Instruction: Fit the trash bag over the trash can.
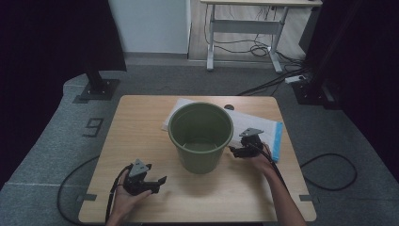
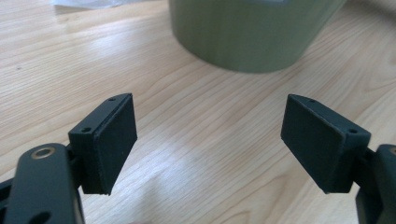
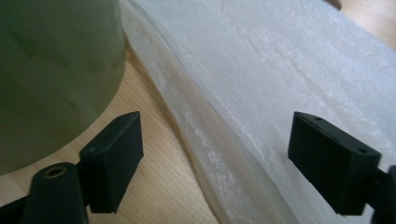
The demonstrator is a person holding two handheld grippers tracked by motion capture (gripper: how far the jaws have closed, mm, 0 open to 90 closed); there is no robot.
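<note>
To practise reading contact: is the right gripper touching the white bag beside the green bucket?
Apart. In the right gripper view, the right gripper stands open, wide of the white bag, with no pad pressing it.

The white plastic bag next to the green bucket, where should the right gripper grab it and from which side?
Grip the white bag at its near long edge, beside the bucket. It lies flat on the table, so only a raised edge fold probably offers a pinch. Come in low from the person's side with the right gripper, whose jaws already stand open around that edge.

White plastic bag (image 1: 263, 127) lies flat behind upright green bucket (image 1: 201, 136), touching it.
</note>
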